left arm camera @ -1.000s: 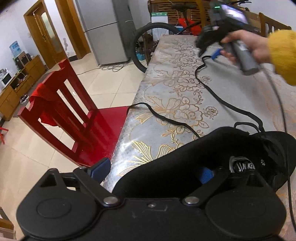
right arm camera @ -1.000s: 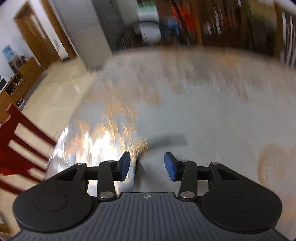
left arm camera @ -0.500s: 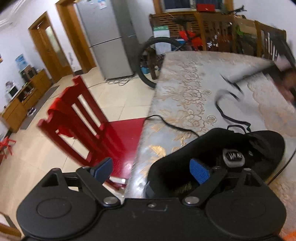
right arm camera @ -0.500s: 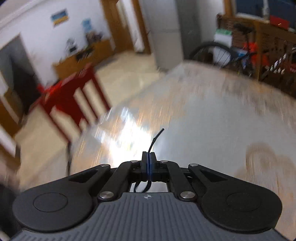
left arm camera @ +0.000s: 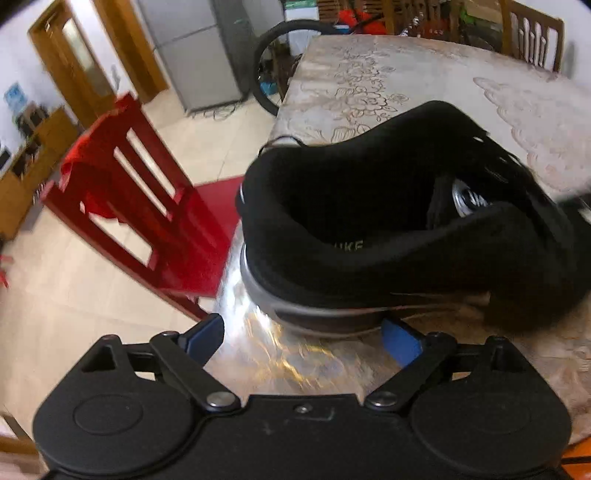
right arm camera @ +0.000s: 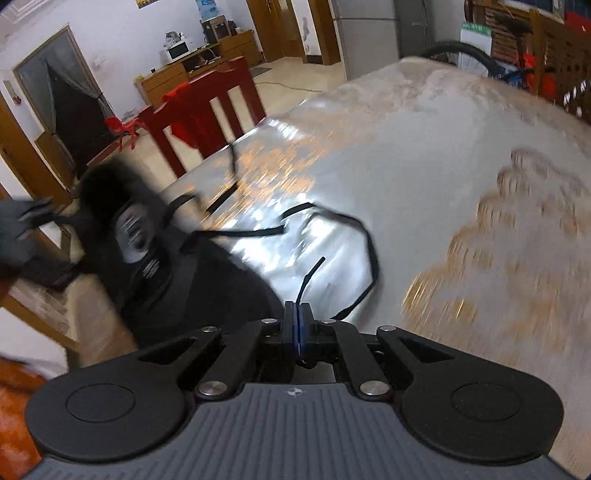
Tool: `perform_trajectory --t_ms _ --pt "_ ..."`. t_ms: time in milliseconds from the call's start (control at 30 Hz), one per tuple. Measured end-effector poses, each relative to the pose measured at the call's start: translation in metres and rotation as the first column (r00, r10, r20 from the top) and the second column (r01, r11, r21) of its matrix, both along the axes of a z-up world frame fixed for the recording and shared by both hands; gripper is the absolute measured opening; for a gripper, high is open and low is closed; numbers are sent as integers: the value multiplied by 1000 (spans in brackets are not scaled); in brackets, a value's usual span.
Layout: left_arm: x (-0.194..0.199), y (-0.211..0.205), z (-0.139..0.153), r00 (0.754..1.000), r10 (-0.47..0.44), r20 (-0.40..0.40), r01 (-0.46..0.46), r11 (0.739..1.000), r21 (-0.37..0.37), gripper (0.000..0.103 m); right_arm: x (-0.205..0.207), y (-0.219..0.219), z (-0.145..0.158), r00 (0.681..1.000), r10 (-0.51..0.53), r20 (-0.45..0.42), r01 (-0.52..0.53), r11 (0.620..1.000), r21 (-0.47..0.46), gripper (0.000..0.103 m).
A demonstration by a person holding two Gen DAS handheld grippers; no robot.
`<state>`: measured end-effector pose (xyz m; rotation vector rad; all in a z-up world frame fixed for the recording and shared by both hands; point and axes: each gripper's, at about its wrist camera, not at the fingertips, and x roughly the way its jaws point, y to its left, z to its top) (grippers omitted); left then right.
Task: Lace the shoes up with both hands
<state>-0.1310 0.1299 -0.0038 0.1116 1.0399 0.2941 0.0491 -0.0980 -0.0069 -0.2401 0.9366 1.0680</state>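
A black shoe (left arm camera: 388, 221) lies on the patterned table (left arm camera: 424, 70), heel opening toward my left wrist camera. My left gripper (left arm camera: 303, 338) is open, its blue pads just short of the shoe's grey sole. In the right wrist view the same shoe (right arm camera: 166, 266) is blurred at the left. My right gripper (right arm camera: 297, 321) is shut on the end of the black shoelace (right arm camera: 369, 258), whose tip sticks up past the pads. The lace loops over the table back to the shoe. My left gripper shows as a blur at the left edge (right arm camera: 18, 229).
A red wooden chair (left arm camera: 147, 206) stands at the table's left edge, also in the right wrist view (right arm camera: 207, 107). A bicycle wheel (left arm camera: 280, 59) and a fridge (left arm camera: 199, 48) stand beyond the far end. Wooden chairs (left arm camera: 532, 33) line the far side.
My right gripper has shut on the lace end and carried it back toward the shoe. My left gripper has pulled back from around the shoe's heel to just behind the sole.
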Motion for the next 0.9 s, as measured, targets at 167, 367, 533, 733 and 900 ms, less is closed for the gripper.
perform_trajectory --t_ms 167,367,533,733,900 --pt "33 4 -2 993 -117 26 114 989 95 81 -66 -17 -2 993 -65 -97 71 995 65 2" --pt "68 11 -10 975 -218 41 209 966 153 81 -87 -1 36 998 -61 -2 61 985 161 2" --pt "53 23 -11 985 -161 68 156 984 81 82 -104 29 55 996 29 90 -44 986 163 2" --pt "5 21 -11 994 -82 69 83 996 -12 82 -106 46 42 982 99 160 -101 995 2 14" --pt "-14 13 -9 997 -30 74 36 996 -80 82 -106 49 49 972 137 189 -133 991 -33 23"
